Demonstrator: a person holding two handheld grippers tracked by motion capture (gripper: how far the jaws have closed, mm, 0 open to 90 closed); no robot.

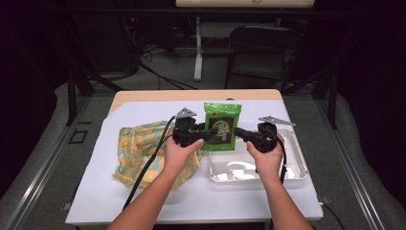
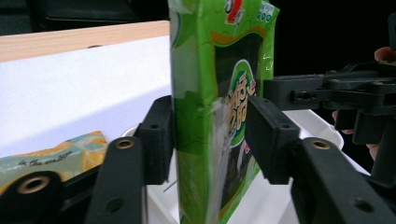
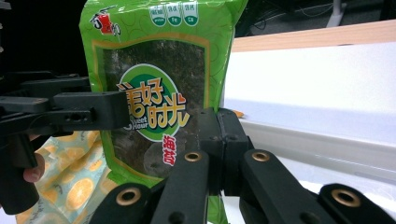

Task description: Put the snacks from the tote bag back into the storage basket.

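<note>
At left of the high view lies the bag (image 1: 143, 153), a yellow-and-teal cloth printed with orange slices, flat on the white sheet (image 1: 95, 191). Just right of it, at frame centre, our left gripper (image 1: 203, 135) is clamped on the left edge of the packet (image 1: 221, 125), which we hold upright above the near-left corner of the tray (image 1: 297, 170); our right gripper (image 1: 239, 134) pinches its right edge, jaws closed on the film. We judge the step to be carrying the packet between bag and tray; the next move calls for one gripper to let go cleanly while the other lowers it without the film buckling. In the right gripper view the packet (image 3: 159, 93) reads "Sweet Hour" under large Chinese characters, with a small red logo at upper left.
</note>
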